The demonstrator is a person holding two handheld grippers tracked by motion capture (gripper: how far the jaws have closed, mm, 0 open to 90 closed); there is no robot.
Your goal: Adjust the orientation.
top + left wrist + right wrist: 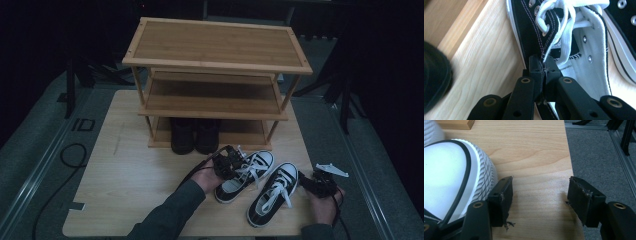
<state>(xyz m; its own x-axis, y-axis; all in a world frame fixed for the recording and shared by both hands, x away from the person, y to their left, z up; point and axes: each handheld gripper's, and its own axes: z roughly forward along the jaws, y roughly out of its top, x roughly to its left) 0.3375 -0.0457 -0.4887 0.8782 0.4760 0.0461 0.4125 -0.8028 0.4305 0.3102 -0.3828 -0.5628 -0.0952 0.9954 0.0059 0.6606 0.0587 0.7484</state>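
High view: pair of black-and-white sneakers on table in front of three-tier shoe rack point(216, 46), apparently awaiting shelving.

Left gripper point(544, 68): jaws clamped on the canvas collar edge of the left sneaker point(244, 174), a thin firm rim suited to lifting. Right gripper point(540, 196): jaws wide apart, nothing between them, just beside the toe cap of the right sneaker point(451, 177). Dark boots point(195, 135) occupy the bottom shelf; upper shelves free.

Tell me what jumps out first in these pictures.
A pair of black-and-white sneakers lies at the table's near edge, and the left claw is clamped on the collar of the left sneaker. Behind them stands a three-tier wooden shoe rack with dark boots on its bottom shelf. The right claw rests open beside the right sneaker.
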